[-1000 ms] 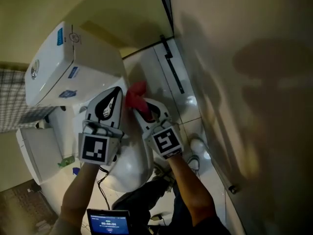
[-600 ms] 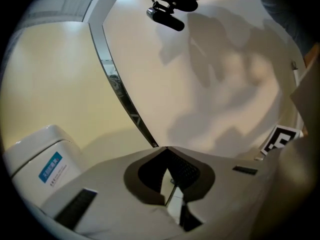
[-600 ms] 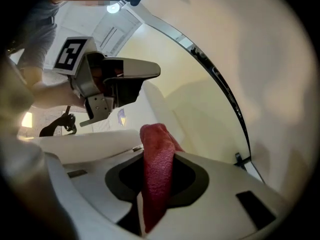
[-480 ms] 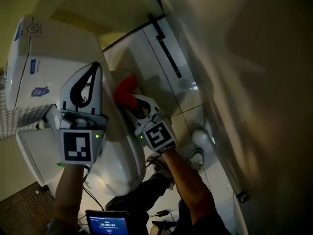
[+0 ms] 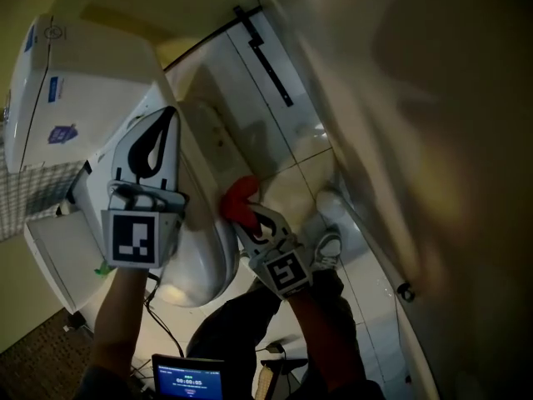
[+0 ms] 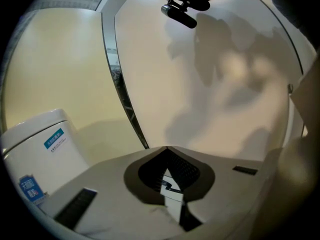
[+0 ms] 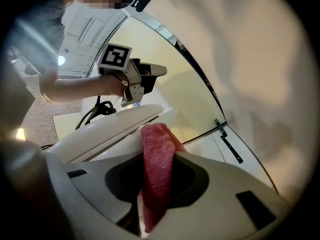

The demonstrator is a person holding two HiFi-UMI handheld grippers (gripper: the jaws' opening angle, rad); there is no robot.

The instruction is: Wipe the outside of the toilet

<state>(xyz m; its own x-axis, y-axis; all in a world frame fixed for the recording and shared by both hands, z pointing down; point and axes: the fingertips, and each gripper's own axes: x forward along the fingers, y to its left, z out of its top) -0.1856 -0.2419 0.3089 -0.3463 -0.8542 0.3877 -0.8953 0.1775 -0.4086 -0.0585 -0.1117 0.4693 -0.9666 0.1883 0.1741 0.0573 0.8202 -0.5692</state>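
White ceramic toilet (image 5: 204, 261), lid closed, with a boxy tank (image 5: 79, 82) bearing blue stickers. Red terry cloth (image 5: 236, 198), gathered into a narrow upright strip, clamped in the jaws of the right gripper (image 5: 250, 217). Its tip lies beside the bowl's outer flank; contact cannot be told.

White left tongs (image 5: 171, 115) and right tongs (image 5: 248, 212), black-and-white marker cubes (image 5: 132, 238)

Your right gripper (image 5: 250, 217) grips a red cloth (image 5: 238, 197) just beside the right flank of the white toilet (image 5: 204, 261), above the tiled floor (image 5: 287, 152), while your left gripper (image 5: 165, 119) hangs left of it, tips toward the far tank (image 5: 92, 73).
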